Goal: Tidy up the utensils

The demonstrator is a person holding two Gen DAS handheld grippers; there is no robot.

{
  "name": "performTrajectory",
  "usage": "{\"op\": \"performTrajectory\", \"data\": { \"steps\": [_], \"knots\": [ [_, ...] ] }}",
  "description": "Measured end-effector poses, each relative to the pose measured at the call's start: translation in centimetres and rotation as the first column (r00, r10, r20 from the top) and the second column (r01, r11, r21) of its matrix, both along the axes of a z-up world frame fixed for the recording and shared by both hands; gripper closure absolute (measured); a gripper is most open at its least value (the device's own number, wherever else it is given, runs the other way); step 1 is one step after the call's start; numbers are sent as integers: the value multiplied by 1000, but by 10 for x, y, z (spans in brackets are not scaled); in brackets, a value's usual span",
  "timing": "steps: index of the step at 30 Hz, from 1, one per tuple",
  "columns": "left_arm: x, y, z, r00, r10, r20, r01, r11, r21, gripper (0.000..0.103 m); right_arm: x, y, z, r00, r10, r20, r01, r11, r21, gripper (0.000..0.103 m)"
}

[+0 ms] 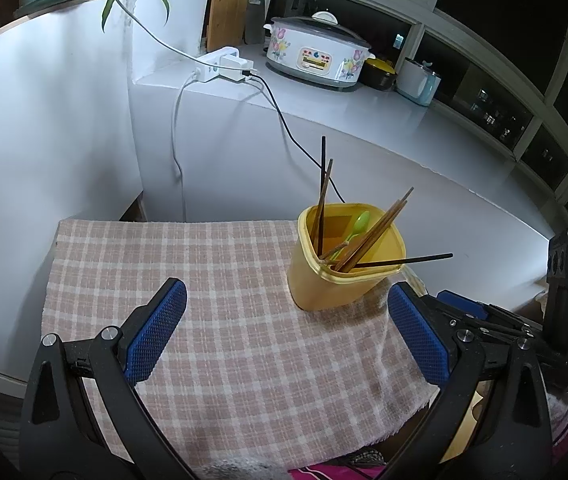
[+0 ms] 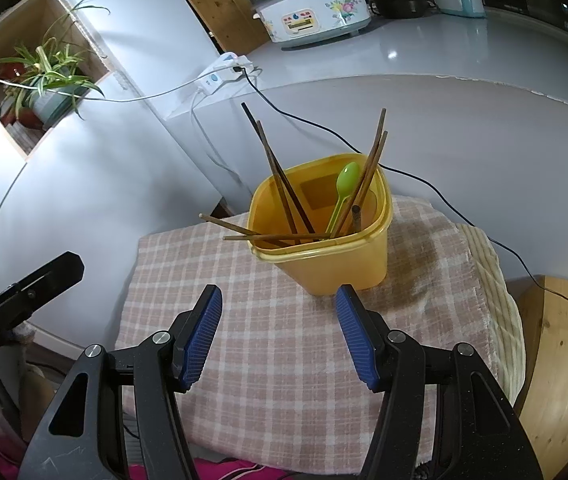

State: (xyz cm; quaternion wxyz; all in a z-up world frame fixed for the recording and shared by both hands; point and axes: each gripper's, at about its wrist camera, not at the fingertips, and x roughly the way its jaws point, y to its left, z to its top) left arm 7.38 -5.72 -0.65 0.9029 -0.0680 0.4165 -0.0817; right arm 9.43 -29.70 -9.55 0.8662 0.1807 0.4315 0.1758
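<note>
Both grippers hang low in frame over the cloth [image 2: 284, 340]: left gripper [image 1: 287, 332] with jaws wide apart and empty, right gripper [image 2: 280, 336] with jaws about half open, also empty.

Tub [image 2: 323, 240] stands on the cloth at frame centre in the right view, right of centre in the left view. It holds the chopsticks [image 2: 287, 196] and a green spoon [image 2: 343, 192]. No utensils lie loose on the cloth.

Handling (judged): chopsticks are light, stiff, thin and may roll or slip; best pinched mid-shaft where they jut over the rim. Tub looks light plastic and may tip if a stick drags.

Around: black cable [image 2: 443, 196] behind tub, cooker [image 2: 315, 8] upper frame, plant [image 2: 48, 76] upper left. Nothing blocks the approach.
</note>
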Motion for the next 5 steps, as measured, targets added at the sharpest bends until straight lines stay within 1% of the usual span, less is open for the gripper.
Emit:
{"op": "performTrajectory", "data": {
  "steps": [5],
  "knots": [
    [1, -1, -1, 1000, 4, 4, -4, 1000, 13, 1, 1, 0, -1, 1000, -1, -3, 1, 1000, -1, 45]
  ]
}}
